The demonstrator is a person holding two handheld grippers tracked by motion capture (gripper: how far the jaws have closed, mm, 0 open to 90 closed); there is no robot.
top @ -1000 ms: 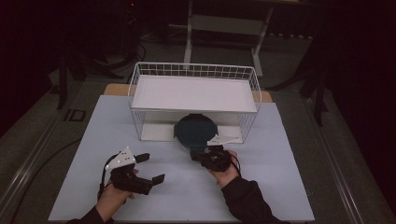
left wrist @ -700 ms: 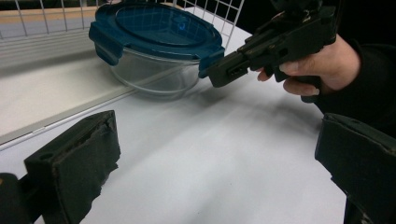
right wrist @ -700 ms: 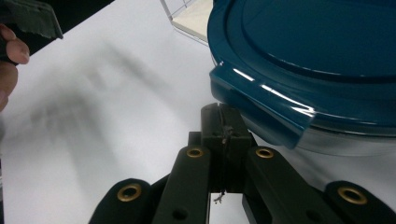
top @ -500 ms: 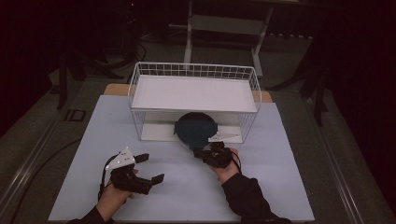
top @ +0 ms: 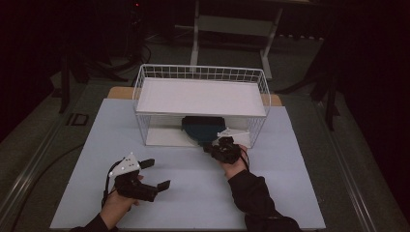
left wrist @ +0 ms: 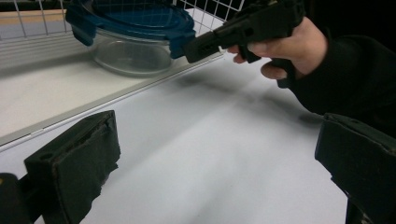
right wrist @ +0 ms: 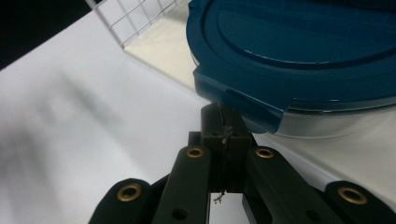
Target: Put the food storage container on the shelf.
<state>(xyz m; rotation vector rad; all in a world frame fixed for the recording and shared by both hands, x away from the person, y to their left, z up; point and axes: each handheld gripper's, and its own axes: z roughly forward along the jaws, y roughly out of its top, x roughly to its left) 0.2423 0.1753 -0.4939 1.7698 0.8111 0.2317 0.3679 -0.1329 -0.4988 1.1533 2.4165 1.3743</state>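
under the wire shelf, right claw sits closed at the blue-lidded container's edge; left claw gapes empty.

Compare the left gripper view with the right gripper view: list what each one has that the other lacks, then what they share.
Left gripper view alone: its own left gripper, jaws wide apart over the white table, plus the person's right hand gripping the tool.

Right gripper view alone: the right gripper seen from behind, jaws pressed together at a latch tab of the lid.

Shared: the glass container with its blue lid on the lower shelf of the wire rack.
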